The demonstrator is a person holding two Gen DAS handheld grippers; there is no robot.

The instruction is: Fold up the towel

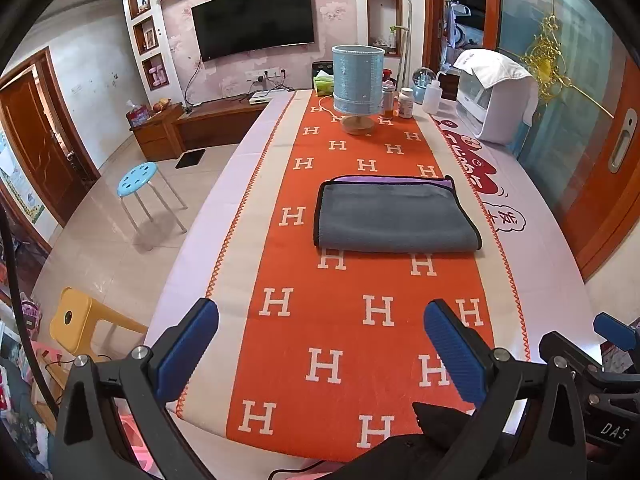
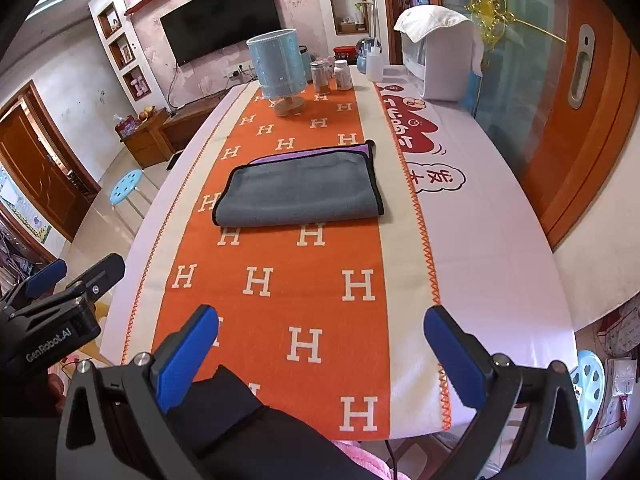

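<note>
A grey towel (image 1: 394, 216) with black trim and a purple underside lies folded flat on the orange H-patterned runner (image 1: 320, 320), mid-table. It also shows in the right wrist view (image 2: 300, 190). My left gripper (image 1: 320, 348) is open and empty, hovering near the table's front edge, well short of the towel. My right gripper (image 2: 320, 352) is open and empty, also near the front edge. The left gripper shows at the left of the right wrist view (image 2: 60, 280).
A blue lamp (image 1: 358, 84) on a wooden base, jars (image 1: 405, 102) and a squeeze bottle (image 1: 432, 96) stand at the table's far end. A white appliance (image 1: 496, 96) sits at the far right. A blue stool (image 1: 138, 178) and yellow stool (image 1: 80, 320) stand left of the table.
</note>
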